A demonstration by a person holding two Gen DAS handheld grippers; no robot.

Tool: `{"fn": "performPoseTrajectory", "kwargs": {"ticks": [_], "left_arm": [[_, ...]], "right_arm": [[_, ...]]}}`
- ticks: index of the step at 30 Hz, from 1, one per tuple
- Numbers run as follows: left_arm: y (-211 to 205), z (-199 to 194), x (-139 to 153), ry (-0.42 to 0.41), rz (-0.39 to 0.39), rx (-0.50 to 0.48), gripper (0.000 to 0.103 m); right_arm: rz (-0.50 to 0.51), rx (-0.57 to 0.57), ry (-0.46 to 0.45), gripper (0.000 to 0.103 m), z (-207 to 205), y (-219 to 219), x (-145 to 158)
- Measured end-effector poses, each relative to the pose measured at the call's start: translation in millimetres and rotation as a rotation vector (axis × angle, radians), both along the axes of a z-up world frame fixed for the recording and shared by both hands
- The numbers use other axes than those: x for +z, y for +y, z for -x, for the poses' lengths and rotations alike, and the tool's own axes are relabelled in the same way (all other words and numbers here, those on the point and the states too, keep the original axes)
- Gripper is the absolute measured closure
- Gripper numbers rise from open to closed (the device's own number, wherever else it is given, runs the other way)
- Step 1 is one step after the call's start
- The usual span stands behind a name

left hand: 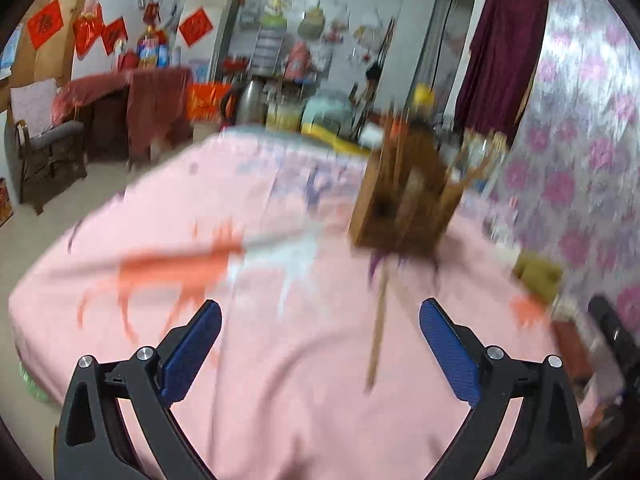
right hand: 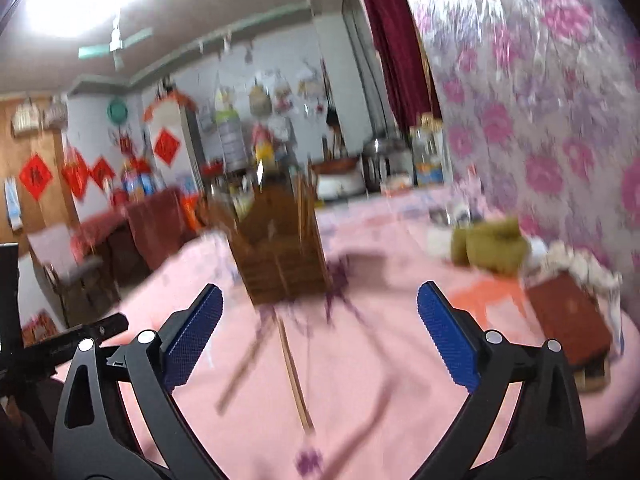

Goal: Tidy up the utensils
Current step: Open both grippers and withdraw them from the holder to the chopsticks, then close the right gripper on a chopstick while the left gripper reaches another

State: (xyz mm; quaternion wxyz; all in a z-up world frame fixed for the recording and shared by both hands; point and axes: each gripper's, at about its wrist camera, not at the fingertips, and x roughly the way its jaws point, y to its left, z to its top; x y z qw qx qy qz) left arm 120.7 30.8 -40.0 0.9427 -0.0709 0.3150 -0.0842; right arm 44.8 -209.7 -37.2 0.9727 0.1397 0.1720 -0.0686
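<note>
A brown wooden utensil holder (left hand: 404, 204) stands on the pink cloth (left hand: 260, 380), with chopsticks sticking up from it. It also shows in the right wrist view (right hand: 280, 252). A loose chopstick (left hand: 378, 328) lies on the cloth in front of it. In the right wrist view several loose chopsticks (right hand: 294, 372) lie on the cloth. My left gripper (left hand: 320, 312) is open and empty above the cloth, short of the holder. My right gripper (right hand: 319, 300) is open and empty, just short of the holder. Both views are blurred.
An olive-green object (right hand: 492, 248) and a dark red box (right hand: 572, 316) sit at the cloth's right side by the floral wall (right hand: 540, 120). A chair (left hand: 44, 152) and a red-draped table (left hand: 132, 108) stand at the left. Cluttered counters stand at the back.
</note>
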Motion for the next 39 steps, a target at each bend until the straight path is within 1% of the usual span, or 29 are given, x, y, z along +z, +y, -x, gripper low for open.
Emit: {"fn": "performPoseTrajectory", "kwargs": {"ticks": [1,2,4,5,7,10,12,15,19,21,24,29,34,37,38,39], "left_arm": [[0,3,-11,0.013,-0.026,0.001,0.006],[-2,5,-27,0.028,-0.083,0.001,0.006],[-3,2,-44,0.052,-0.15,0.004,0.006],[-3,-1,-51,0.069,-0.157,-0.001,0.006],[-1,-7,-63,0.111,-0.14,-0.022,0.006],[0,-11,-73,0.134,-0.143,-0.023,0.006],[0,-13,-80,0.151,-0.145,-0.024,0.006],[-2,-17,-85,0.171,-0.148,-0.028,0.006],[-8,-16,-90,0.161,-0.212,-0.022,0.006],[-10,-16,-91,0.152,-0.23,-0.023,0.005],[-9,-18,-93,0.141,-0.224,-0.027,0.004],[-9,-17,-93,0.126,-0.224,-0.026,0.004],[-10,-16,-93,0.122,-0.225,-0.02,0.004],[-10,-16,-94,0.121,-0.225,-0.02,0.004],[-11,-16,-94,0.12,-0.227,-0.02,0.004],[-10,-16,-94,0.12,-0.226,-0.02,0.004]], "right_arm": [[0.013,0.009,0.021,0.009,0,1,-8],[0.04,0.022,0.043,0.009,-2,4,-16],[0.096,0.02,0.072,0.009,-7,5,-28],[0.098,0.024,0.084,0.009,-9,4,-32],[0.085,0.03,0.115,0.009,-15,0,-42],[0.055,0.041,0.182,0.009,-25,-11,-61],[0.042,0.051,0.205,0.009,-28,-11,-67],[0.027,0.08,0.221,0.009,-31,-10,-72],[0.059,0.113,0.22,0.009,-30,1,-73],[0.078,0.126,0.214,0.009,-29,6,-73],[0.077,0.136,0.221,0.009,-30,9,-74],[0.039,0.128,0.255,0.009,-33,4,-81],[0.0,0.121,0.27,0.009,-32,-2,-86],[0.004,0.142,0.264,0.009,-32,1,-85],[0.013,0.154,0.258,0.012,-32,3,-84],[0.027,0.167,0.252,0.019,-31,6,-83]]}}
